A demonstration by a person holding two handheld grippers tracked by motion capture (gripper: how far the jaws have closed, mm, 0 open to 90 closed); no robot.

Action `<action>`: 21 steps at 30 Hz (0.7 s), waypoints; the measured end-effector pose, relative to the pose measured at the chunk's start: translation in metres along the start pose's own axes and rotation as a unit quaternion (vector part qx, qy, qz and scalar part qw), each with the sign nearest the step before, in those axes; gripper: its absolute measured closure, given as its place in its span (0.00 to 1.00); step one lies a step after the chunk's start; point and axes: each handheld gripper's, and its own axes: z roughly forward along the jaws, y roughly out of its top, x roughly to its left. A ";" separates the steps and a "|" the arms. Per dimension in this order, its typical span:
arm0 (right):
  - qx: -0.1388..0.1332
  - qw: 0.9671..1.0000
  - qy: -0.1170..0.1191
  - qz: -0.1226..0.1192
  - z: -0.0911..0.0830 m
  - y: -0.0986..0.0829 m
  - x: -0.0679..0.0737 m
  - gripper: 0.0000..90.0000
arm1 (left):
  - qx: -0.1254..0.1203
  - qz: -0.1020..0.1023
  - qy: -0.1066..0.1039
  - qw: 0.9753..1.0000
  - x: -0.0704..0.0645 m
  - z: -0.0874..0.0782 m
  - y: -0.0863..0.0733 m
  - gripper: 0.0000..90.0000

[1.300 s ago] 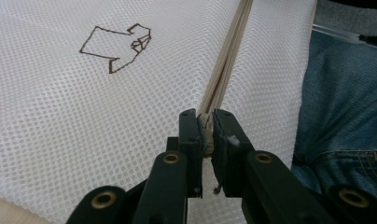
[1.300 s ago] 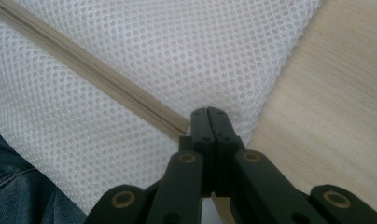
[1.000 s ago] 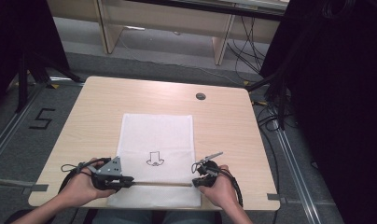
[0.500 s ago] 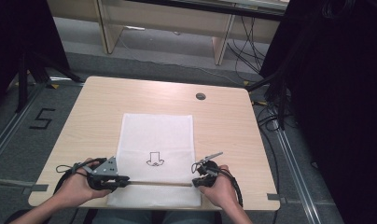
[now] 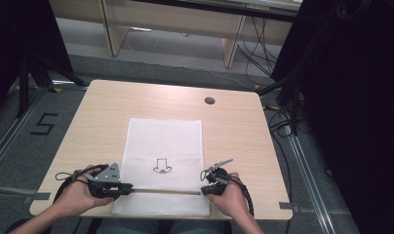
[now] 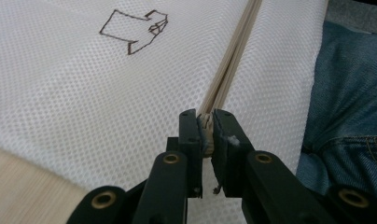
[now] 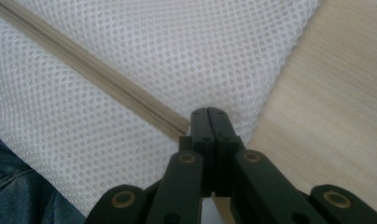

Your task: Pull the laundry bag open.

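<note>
White mesh bag [image 5: 165,161] lies flat at the table's [image 5: 244,136] near edge, overhanging it. Left gripper [image 6: 205,135] clamped on the beige zipper [image 6: 228,70] end; right gripper [image 7: 208,122] pinched shut at the zipper's other end, near the bag's right edge.

Your inventory: white mesh bag [image 5: 165,161], fine honeycomb weave, small black outline drawing [image 5: 161,165]; beige zipper [image 6: 228,65] across it. Black gripper [image 6: 206,130] jaws with brass rivets. Light wood-grain counter [image 5: 102,112]. Blue denim beneath.
</note>
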 end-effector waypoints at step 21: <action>0.000 1.000 0.000 0.001 0.000 0.000 0.000 1.00 | 0.004 -0.001 -0.003 1.000 0.000 -0.003 -0.003 0.91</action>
